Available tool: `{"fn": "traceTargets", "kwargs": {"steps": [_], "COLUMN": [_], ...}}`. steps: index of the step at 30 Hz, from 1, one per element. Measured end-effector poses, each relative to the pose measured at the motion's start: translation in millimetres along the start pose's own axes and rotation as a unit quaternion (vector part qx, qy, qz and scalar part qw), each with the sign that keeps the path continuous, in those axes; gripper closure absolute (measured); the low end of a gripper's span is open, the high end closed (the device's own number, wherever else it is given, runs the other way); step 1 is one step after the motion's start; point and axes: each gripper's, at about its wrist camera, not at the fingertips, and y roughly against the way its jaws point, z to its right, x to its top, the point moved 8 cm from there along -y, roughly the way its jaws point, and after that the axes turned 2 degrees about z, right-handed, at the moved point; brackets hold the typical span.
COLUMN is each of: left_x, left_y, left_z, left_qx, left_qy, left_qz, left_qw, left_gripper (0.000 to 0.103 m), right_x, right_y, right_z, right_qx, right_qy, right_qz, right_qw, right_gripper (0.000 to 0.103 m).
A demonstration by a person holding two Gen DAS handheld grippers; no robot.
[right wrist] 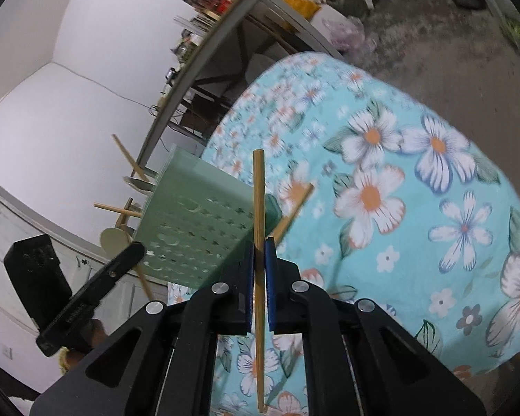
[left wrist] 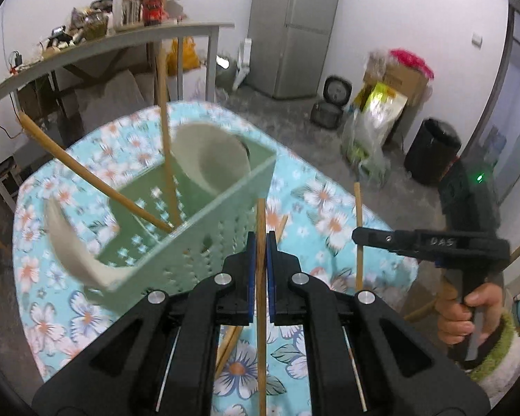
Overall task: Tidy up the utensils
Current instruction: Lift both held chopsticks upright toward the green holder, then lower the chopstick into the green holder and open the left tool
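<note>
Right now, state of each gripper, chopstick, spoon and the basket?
left gripper: shut on a chopstick, held upright
right gripper: shut on another chopstick, upright
green basket: on the floral tablecloth
two chopsticks in basket: leaning
white spoons: in basket
loose chopstick: beside basket

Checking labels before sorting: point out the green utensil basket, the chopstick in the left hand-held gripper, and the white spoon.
green utensil basket (left wrist: 204, 242), left wrist view, perforated front wall.
chopstick (left wrist: 260, 218), left wrist view, shaft above the pads.
white spoon (left wrist: 215, 159), left wrist view, bowl.
</note>
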Motion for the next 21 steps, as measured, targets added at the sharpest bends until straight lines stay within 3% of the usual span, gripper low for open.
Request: {"fn": "traceTargets", "kwargs": {"steps": [13, 18, 21], "left_x": [46.9, 73.8, 94.5], "left_y": [93.6, 136.4, 167.4], "left_z": [-5.2, -11.1, -18.1], "left_qx": [0.004, 0.020, 0.036], "left_qy": [0.009, 0.012, 0.015], "left_qz": [0.116, 0.176, 0.223], "left_qw": [0.9932, 0.9841, 0.9740], "left_gripper": [0.098, 0.098, 0.098], "right_x": [13.5, 13.5, 13.1], "right_y": [23.7, 22.6, 21.9], "right_z": [-34.6, -37.9, -37.9], "right_qx": [0.005, 0.006, 0.006], "right_qy": [0.052, 0.052, 0.051], "right_qz": [0.038, 0.037, 0.036], "right_qw": [0.998, 0.998, 0.998], "right_gripper": [0.097, 0.097, 0.097]}}
